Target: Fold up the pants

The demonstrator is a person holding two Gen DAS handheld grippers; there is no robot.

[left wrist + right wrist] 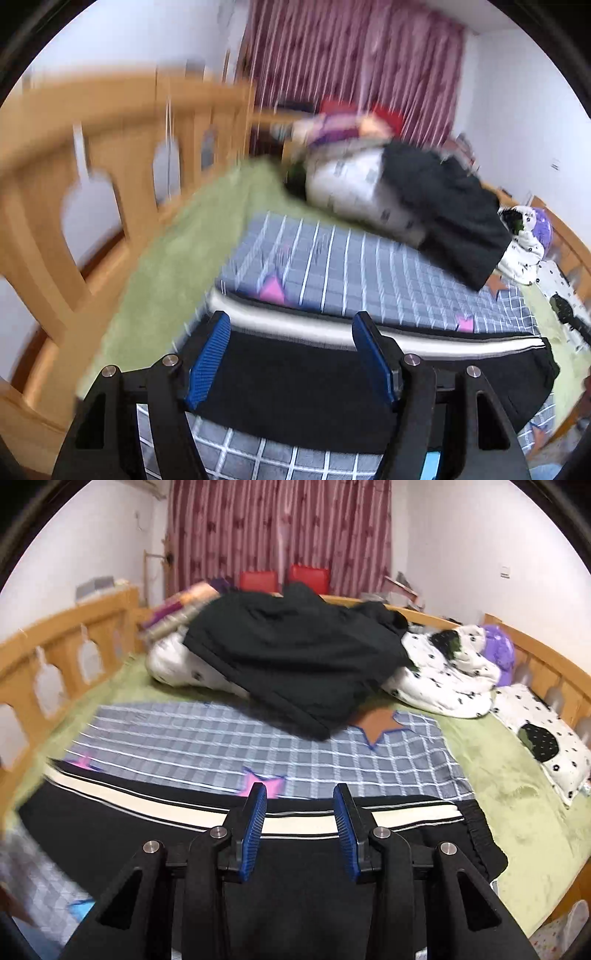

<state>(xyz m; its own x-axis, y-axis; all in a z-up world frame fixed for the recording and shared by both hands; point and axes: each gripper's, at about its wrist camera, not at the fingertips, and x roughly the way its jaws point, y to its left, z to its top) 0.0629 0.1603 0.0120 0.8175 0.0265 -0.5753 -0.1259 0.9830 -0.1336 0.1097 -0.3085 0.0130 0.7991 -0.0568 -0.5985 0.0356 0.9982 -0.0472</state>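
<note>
Left gripper point(290, 321) at bottom center of the left view: fingers spread wide, empty, hovering over the black pants point(295, 384). Right gripper point(300, 792) at bottom center of the right view: fingers also apart, a bit narrower, nothing held. Pants lie flat across the bottom of both frames on a checked sheet point(229, 738) on the bed, white side stripe point(303, 821) along the far edge. They look like a long flat band, so legs are likely already laid together; cross folds judged still left. Further back, a dark garment point(295, 657) is draped over white spotted bedding point(443, 679) in mid frame.

Right view is sharper, shows the pants' gathered end point(480, 834) at lower right and a pillow point(546, 738) at right edge. Left view is blurred, shows the wooden bed rail point(110, 147) up close at left.
</note>
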